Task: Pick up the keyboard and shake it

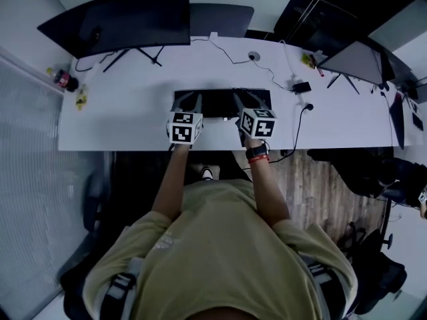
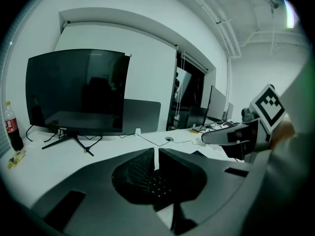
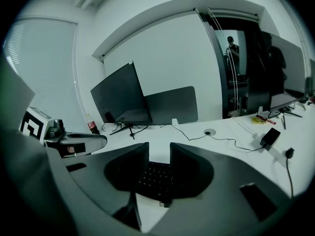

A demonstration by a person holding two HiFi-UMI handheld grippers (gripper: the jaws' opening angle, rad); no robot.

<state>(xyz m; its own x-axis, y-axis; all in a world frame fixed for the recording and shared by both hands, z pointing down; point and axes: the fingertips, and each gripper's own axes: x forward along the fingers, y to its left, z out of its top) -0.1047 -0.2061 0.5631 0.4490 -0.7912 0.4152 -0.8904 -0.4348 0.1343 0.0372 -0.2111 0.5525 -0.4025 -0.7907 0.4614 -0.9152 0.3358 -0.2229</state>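
A black keyboard [image 1: 222, 103] lies across the white desk [image 1: 127, 115], just in front of me. My left gripper [image 1: 190, 100] reaches over its left end. In the left gripper view the jaws of the left gripper [image 2: 155, 156] stand almost together, with the keyboard [image 2: 146, 178] clamped low between them. My right gripper [image 1: 250, 100] is over the keyboard's right end. In the right gripper view the right gripper [image 3: 159, 154] shows a clear gap, and the keyboard [image 3: 156, 181] sits between the jaws with the pads off it.
A large dark monitor [image 1: 127, 19] stands behind the keyboard, and another monitor [image 1: 360, 59] is at the right. A cola bottle [image 1: 65, 80] sits at the desk's left end. Cables and a power adapter [image 1: 301, 86] lie at the right. An office chair [image 1: 373, 172] stands beside me.
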